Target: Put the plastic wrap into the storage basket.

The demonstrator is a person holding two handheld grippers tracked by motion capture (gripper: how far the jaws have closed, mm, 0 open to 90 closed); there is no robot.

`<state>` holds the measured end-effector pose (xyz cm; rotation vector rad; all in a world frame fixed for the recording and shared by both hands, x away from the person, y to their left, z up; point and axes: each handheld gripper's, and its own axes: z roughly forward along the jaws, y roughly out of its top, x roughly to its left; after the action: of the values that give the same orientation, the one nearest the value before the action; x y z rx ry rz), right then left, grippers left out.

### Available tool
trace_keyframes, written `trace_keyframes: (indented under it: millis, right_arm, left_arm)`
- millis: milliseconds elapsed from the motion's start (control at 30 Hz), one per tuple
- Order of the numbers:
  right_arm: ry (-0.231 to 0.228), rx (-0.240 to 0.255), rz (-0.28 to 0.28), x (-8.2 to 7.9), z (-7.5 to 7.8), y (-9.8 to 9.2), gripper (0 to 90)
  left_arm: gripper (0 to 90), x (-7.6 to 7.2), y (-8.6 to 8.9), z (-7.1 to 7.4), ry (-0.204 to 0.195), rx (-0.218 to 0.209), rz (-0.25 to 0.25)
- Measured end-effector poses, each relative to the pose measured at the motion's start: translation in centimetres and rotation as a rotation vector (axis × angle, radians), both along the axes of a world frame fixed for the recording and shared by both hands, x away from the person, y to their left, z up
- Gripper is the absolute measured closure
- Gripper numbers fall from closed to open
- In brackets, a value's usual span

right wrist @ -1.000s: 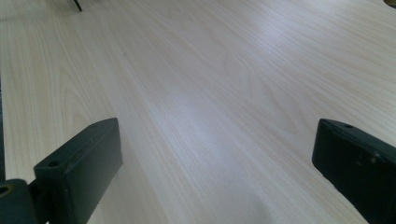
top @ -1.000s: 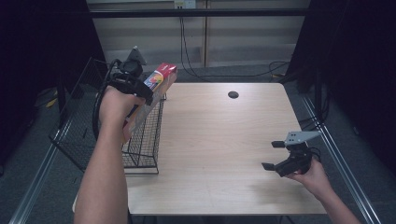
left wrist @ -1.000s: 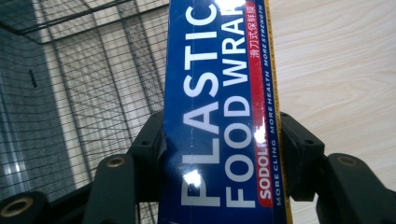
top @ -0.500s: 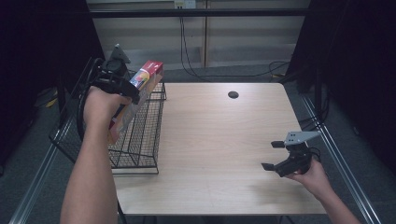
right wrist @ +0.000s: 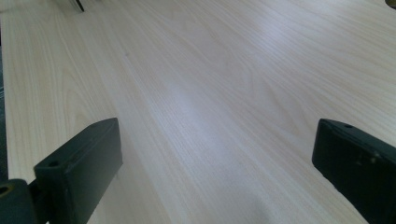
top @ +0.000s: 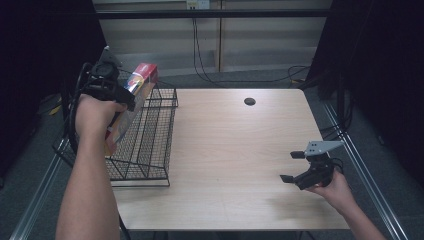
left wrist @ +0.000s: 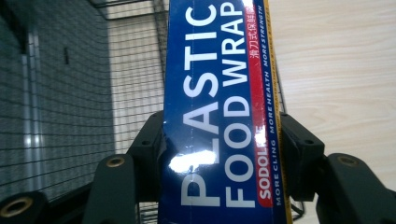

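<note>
Spanning most of the scene, the counter carries a wire rack at its left edge. Above the rack, the left gripper is clamped on a plastic wrap box, seemingly mid-carry; lowering it, perhaps into the rack, needs a clear slot. The right gripper rests wide apart and empty, near the counter's right edge.

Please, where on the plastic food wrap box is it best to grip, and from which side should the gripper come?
Probably across the narrow width of the plastic food wrap box, near one end, coming square to its broad printed face. It is long and slim with flat parallel sides, so the jaws close flat on them, as the left gripper does now over the wire rack.
</note>
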<state>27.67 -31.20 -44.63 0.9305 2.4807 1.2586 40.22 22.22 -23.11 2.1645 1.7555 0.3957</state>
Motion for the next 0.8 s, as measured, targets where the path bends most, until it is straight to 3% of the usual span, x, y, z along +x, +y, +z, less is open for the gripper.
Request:
trace_keyframes:
  millis: [100, 167, 300, 800]
  right_arm:
    - [0.001, -0.001, 0.002, 0.0, 0.0, 0.0, 1.5]
    - [0.002, 0.006, 0.004, 0.0, -0.1, 0.0, 1.5]
    - [0.000, 0.004, 0.006, 0.1, -0.1, 0.1, 1.5]
    - [0.002, 0.022, 0.013, 0.0, 0.0, 0.0, 1.5]
  left_arm:
    - [44.4, -0.1, 0.5, -0.1, -0.009, 0.005, 0.027]
    - [44.4, -0.2, 1.0, -0.3, -0.004, -0.012, 0.045]
    - [44.5, -0.3, 1.4, -0.5, -0.001, 0.003, 0.058]
    - [44.5, -0.9, 3.9, -1.6, -0.008, 0.010, 0.182]
